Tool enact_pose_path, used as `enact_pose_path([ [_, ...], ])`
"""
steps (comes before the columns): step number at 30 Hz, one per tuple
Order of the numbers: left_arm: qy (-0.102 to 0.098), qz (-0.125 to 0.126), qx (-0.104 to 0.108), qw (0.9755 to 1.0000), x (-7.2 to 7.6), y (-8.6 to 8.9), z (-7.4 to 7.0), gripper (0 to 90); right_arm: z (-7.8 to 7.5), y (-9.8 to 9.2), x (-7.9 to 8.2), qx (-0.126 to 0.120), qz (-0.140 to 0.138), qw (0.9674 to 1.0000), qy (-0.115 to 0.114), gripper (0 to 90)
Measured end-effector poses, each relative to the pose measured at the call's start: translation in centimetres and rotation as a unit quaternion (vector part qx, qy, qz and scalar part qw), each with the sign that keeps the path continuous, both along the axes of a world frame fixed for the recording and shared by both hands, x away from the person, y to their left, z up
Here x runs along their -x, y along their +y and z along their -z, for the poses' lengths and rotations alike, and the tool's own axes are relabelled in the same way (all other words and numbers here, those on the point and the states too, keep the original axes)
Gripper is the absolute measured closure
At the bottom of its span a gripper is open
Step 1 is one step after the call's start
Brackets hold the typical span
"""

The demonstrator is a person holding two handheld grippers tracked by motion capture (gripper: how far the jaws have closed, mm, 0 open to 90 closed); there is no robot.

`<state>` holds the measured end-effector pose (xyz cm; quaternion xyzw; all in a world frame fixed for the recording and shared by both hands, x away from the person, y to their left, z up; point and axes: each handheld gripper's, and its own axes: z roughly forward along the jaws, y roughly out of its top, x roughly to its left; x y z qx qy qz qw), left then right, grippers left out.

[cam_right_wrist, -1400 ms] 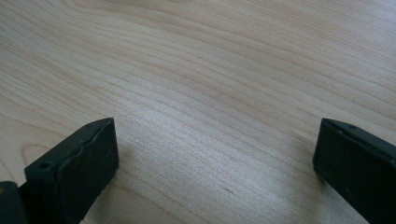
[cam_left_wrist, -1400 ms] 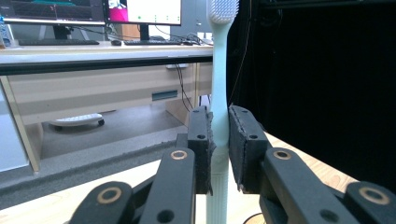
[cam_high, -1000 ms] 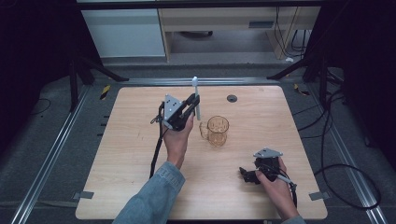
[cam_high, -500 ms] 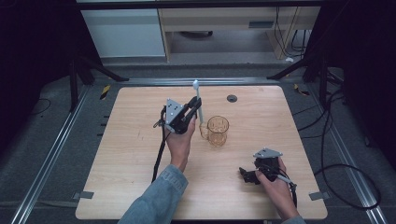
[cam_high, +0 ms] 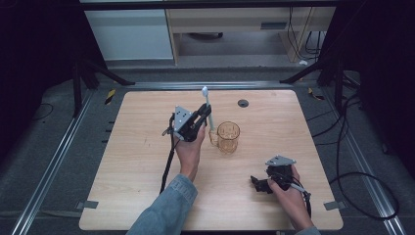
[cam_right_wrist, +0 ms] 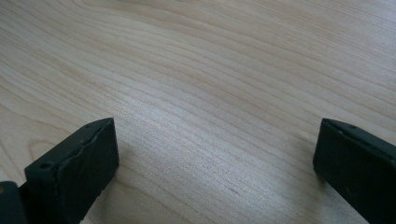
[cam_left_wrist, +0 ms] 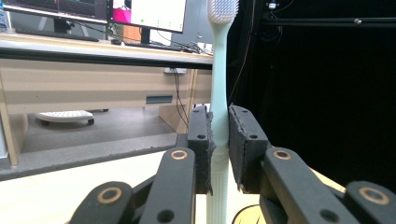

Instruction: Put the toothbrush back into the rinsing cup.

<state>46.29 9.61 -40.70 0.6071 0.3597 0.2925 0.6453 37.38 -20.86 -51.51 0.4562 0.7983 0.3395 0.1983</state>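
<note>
On a pale wooden counter point(cam_high: 127, 161), a person's left tool point(cam_high: 199, 119) is clamped on one pale mint-green plastic toothbrush point(cam_high: 207, 105), held upright with its bristle head on top. Since a second ago this tool has drifted slightly right and toward the person, bringing the toothbrush just beside one amber, see-through plastic mug point(cam_high: 228, 136) that stands near the counter's middle. Judging from that, the brush is about to be lowered handle-first into the mug.

In the left gripper view, the toothbrush point(cam_left_wrist: 219, 116) is pinched at its handle between the two black jaws.

The right tool point(cam_high: 263, 184) rests on the counter near the front right, unmoved, its jaws wide apart and holding nothing.

Count: one toothbrush, one mug, two tools.
</note>
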Motion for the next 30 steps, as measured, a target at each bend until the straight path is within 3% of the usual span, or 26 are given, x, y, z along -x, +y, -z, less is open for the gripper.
enact_pose_path([
  [30,0.001,0.004,-0.010,0.9999,-0.6,-0.6,1.7,78.6,0.0,0.0,0.0,0.000,-0.004,1.0000,-0.001,0.7],
])
